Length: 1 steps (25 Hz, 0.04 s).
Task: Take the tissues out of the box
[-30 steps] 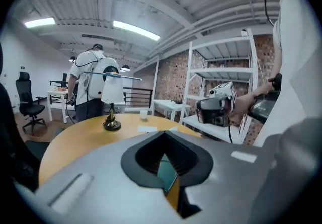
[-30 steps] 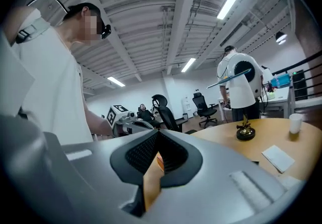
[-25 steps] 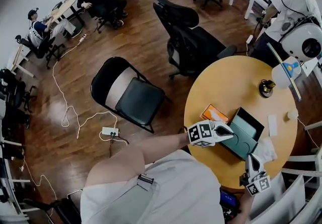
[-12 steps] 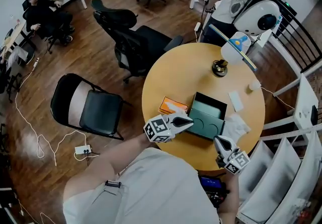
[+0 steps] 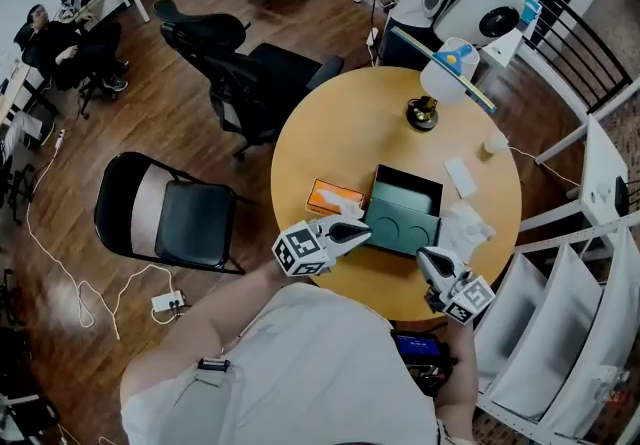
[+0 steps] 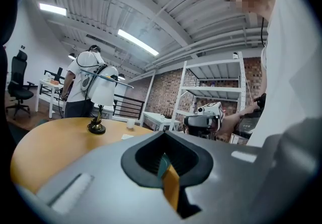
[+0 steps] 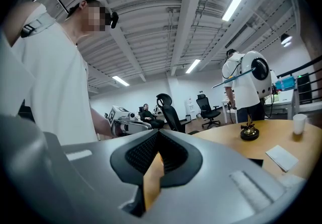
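On your round yellow wooden table (image 5: 340, 123), the open dark-teal cardboard box (image 5: 405, 223) sits near centre. Your left gripper (image 5: 362, 230), at its 8 o'clock, and right gripper (image 5: 425, 255), at 5, are both closed and empty. Crumpled white tissues (image 5: 466, 230) lie at the box's 3 o'clock.

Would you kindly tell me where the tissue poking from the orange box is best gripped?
Probably the tissue at its raised tuft, pinched from above: it stands up out of the orange box, nearest the left hand-held gripper.
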Tool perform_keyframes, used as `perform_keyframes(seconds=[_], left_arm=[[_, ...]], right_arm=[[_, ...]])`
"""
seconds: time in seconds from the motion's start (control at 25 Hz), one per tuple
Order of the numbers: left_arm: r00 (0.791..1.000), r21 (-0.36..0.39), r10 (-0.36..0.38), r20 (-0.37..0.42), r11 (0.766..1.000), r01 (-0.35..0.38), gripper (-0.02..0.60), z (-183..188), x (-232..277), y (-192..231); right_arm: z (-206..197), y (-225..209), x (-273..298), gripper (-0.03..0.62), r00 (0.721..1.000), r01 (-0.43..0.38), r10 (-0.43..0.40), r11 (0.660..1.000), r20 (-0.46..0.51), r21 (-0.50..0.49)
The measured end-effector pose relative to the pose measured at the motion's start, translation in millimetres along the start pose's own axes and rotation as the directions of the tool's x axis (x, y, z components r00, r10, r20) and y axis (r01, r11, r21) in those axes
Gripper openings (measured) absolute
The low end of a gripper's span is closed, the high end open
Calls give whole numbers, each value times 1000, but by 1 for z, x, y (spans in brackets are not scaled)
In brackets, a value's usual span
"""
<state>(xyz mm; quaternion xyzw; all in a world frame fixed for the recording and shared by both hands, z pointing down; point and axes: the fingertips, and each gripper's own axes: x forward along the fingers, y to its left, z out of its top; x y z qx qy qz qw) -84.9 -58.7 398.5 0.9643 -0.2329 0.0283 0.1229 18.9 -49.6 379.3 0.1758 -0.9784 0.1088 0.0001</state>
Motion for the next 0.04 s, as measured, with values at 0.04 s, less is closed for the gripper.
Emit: perform_keyframes(seconds=[0.04], left_arm=[[1000, 2, -1, -2, 1000, 1, 0, 0, 0, 0]], right_arm=[[1, 0, 1, 0, 1000, -2, 2, 1000, 1, -2]])
